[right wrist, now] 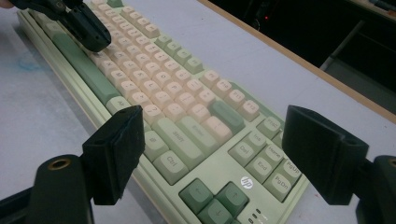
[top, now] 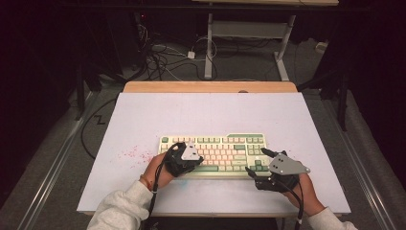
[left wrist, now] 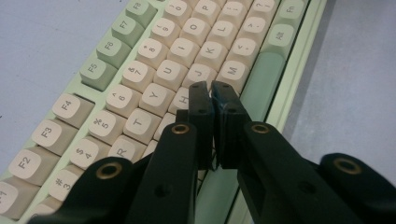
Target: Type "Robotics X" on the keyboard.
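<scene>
A pale green plastic keyboard with cream and sage keycaps (top: 213,155) lies square to the person on the white-covered bench (top: 206,112), toward its near edge, within easy reach of both forearms. That placement looks chosen so each tool can work its own half of the board.

The left hand-held gripper (left wrist: 212,88) is over the left-middle of the keyboard. Its two black jaws are brought together with only a thin slit between them and nothing caught there, so they form one narrow tip. That tip points down at the cream H and J keycaps (left wrist: 200,74); closing the jaws probably makes a single blunt finger for pressing one key without catching its neighbours. Whether the tip already touches a key I cannot tell.

The right hand-held gripper (right wrist: 212,154) sits at the near right corner of the keyboard, jaws spread wide and holding nothing, straddling the sage arrow keys (right wrist: 215,198) and the navigation block. It appears parked in readiness, perhaps to steady the board.
</scene>
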A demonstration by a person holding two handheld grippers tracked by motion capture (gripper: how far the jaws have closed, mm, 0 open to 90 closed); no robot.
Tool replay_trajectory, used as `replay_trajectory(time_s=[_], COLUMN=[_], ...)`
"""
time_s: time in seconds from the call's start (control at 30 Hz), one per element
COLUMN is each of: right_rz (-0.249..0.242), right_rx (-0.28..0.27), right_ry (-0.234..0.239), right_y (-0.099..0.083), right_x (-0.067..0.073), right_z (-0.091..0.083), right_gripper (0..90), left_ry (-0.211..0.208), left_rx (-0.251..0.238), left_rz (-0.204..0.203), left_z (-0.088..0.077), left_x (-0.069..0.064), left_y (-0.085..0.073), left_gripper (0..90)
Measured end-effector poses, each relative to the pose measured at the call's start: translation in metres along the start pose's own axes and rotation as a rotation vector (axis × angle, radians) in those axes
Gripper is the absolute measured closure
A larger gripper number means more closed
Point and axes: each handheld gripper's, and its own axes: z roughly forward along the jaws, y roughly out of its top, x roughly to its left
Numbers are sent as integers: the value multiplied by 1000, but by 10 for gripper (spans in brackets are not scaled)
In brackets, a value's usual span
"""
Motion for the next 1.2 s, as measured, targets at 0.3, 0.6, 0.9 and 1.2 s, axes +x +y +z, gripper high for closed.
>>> replay_trajectory(time_s=[0.3,0.6,0.9,1.2], right_rz=[-1,2,7,20], right_rx=[6,4,3,8], right_ry=[-2,-1,-2,13], right_y=[-1,1,1,1], right_x=[0,-1,-2,-2], right_z=[0,-1,-2,0], right_gripper=[220,235,230,229], left_ry=[0,29,66,146], left_rx=[25,1,-70,-119], left_rz=[8,13,17,43], left_z=[5,-1,-15,-23], left_x=[0,-1,0,-2], left_y=[0,0,-3,-9], left_gripper=[853,867,834,550])
